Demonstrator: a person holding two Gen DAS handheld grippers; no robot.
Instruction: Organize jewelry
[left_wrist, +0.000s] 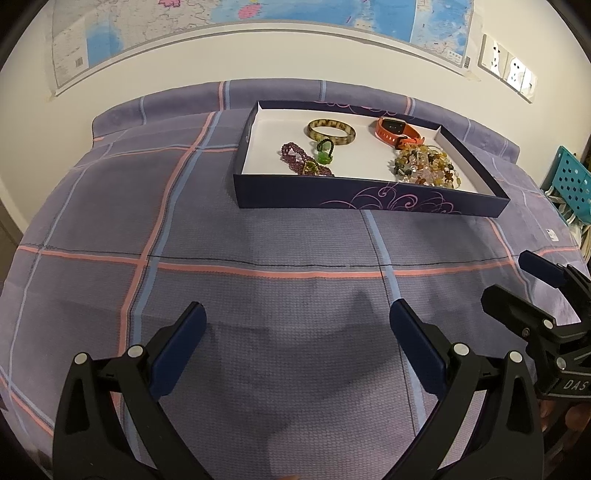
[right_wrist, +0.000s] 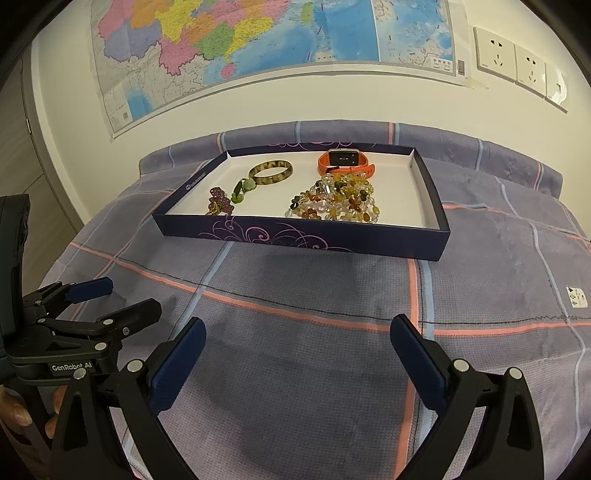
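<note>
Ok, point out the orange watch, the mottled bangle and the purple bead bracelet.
orange watch (right_wrist: 343, 158), right wrist view, on its dark face.
mottled bangle (right_wrist: 281, 175), right wrist view, on its near rim.
purple bead bracelet (left_wrist: 291, 152), left wrist view, on its beads.

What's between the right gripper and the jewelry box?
Only bare plaid bedspread lies between the right gripper and the jewelry box, per the right wrist view.
</note>
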